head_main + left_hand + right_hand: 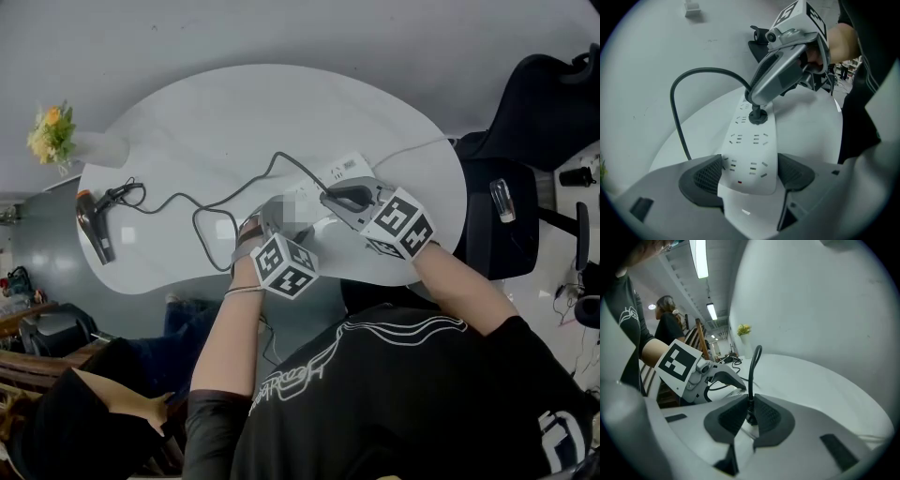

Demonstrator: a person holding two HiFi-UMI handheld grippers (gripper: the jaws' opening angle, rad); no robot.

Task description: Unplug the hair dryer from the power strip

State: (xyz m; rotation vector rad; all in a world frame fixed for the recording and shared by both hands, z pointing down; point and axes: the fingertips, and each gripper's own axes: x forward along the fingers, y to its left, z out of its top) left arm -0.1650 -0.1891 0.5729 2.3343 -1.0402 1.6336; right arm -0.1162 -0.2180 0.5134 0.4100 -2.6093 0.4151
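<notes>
**Right gripper pinched narrowly on the hair dryer's plug; left gripper clamped across the near end of the power strip at centre frame.**

A clean pull likely means drawing straight out of the strip while the left holds it flat on the table, without twisting the cord. The hair dryer lies at the table's left edge. How deep the plug sits cannot be made out. In the head view, the grippers cover it.
</notes>
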